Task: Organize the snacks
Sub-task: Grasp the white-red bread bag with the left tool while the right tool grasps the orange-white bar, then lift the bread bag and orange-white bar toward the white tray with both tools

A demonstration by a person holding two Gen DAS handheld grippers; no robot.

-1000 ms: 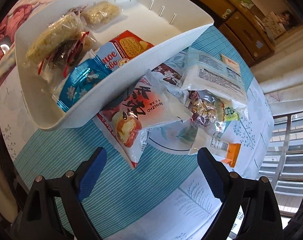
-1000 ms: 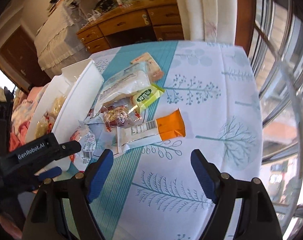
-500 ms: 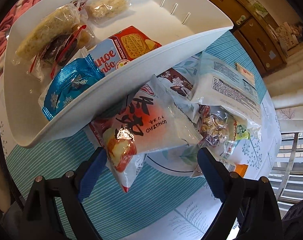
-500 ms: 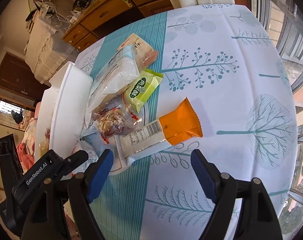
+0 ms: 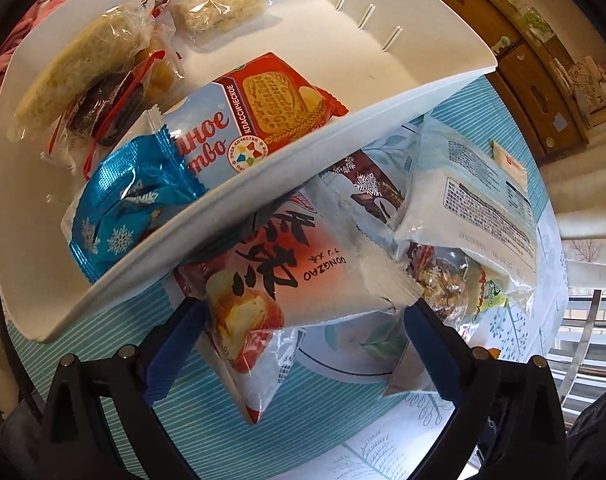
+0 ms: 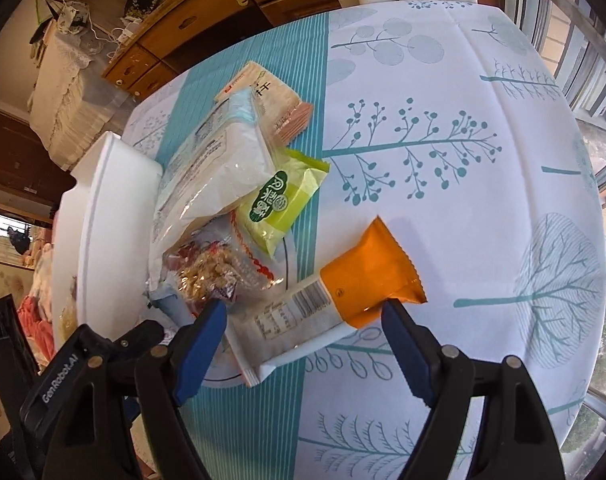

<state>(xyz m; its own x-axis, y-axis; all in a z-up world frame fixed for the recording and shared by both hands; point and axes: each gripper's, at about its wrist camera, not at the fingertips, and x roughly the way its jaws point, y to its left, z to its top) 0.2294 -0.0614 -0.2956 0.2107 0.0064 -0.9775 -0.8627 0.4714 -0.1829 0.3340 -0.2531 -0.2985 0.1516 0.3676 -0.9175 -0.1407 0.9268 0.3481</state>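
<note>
- Left gripper (image 5: 303, 316): fingers spread, just opened wider, straddling the red-and-white snack bag (image 5: 287, 280) beside the white bin (image 5: 263, 184).
- Right gripper (image 6: 303, 314): fingers spread over the orange-and-white packet (image 6: 331, 312) on the table (image 6: 443, 208).

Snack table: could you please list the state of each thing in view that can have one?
White bin: open-topped, partly filled with packets.
Red-and-white packet: sealed, on the table between the left gripper's open, just-widened jaws.
Orange-and-white packet: sealed, flat, between the right gripper's open jaws.
Green packet: sealed, on the table.
</note>
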